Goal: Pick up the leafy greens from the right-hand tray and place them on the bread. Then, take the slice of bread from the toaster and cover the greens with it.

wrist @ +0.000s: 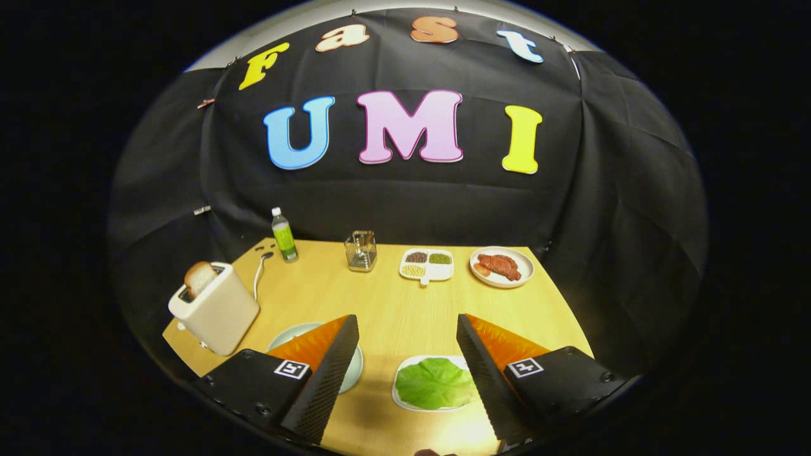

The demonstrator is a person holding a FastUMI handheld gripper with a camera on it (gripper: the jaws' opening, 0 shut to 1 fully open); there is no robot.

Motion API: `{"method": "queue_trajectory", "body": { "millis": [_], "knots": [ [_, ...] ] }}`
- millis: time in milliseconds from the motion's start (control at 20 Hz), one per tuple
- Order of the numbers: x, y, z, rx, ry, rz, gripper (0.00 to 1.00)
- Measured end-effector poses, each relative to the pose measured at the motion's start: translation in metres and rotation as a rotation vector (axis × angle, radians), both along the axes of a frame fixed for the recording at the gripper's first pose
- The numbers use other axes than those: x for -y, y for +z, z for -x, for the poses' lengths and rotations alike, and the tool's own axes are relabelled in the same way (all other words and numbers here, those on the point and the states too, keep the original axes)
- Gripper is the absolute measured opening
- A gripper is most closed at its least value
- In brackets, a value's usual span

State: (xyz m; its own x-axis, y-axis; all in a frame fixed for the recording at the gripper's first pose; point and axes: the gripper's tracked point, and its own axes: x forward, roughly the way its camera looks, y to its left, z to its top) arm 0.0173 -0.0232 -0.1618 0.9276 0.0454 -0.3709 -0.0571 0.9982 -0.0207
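Lettuce (434, 382) lies untouched on its tray (405, 366) at lower centre, between the wide-open gripper (407, 329) fingers; first step pending, so descend and pinch the leaf.

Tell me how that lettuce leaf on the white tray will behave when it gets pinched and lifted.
The lettuce leaf looks thin and crinkled, so it will probably flop and droop from wherever it is pinched. It seems very light and lies flat on its white tray, so grabbing an edge may be fiddly. The hand-held gripper is open above it, its fingers wide apart.
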Motion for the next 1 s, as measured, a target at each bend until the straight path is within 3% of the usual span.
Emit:
{"method": "queue_trajectory", "body": {
  "millis": [350, 1000],
  "knots": [
    [0.007, -0.085, 0.0, -0.191, 0.075, 0.063, 0.97],
    [0.047, -0.195, -0.014, -0.43, 0.103, 0.127, 0.99]
  ]
}}
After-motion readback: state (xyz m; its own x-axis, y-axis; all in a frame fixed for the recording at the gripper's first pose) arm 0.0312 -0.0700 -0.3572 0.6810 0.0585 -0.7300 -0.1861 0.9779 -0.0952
